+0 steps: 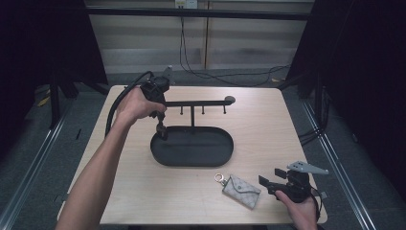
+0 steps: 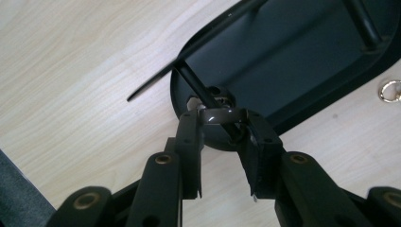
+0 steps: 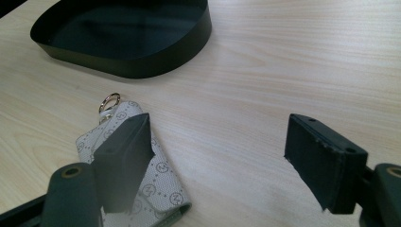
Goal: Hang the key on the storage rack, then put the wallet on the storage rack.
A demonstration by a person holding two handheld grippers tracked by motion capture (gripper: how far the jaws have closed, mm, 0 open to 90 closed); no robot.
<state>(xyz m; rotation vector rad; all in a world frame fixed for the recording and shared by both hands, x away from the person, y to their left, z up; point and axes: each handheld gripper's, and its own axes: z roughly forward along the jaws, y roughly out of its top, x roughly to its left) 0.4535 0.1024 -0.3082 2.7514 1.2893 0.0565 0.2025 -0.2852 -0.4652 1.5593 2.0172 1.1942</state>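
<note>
Two grippers are seen at work over the wooden table (image 1: 268, 124). The left gripper (image 1: 161, 128) is held above the left end of the black oval tray (image 1: 210, 155), which sits at the table's middle. From the tray a thin post rises to a crossbar (image 1: 196, 103) fitted with small pegs. In the left gripper view, a dark glossy ring (image 2: 221, 115) is pinched between the pads of the left gripper (image 2: 221, 124), the jaws pressed in on it from both sides. The ring is held just over the tray's left rim (image 2: 326, 94), and a thin black rod (image 2: 201, 90) is seen passing close behind it; whether the ring touches the rod cannot be told.

Near the table's front right corner, the right gripper (image 1: 270, 183) is held low, its grey plate seen on top. Its jaws are spread apart with bare wood between them in the right gripper view, and nothing is gripped by the right gripper (image 3: 217, 156). A patterned grey key pouch (image 1: 241, 190) with a small metal ring (image 1: 219, 178) at its upper end lies flat on the table near the front edge, just beside the right gripper and well apart from the tray. In the right gripper view, the pouch (image 3: 161, 175) is partly covered by one jaw, though contact cannot be judged.
</note>
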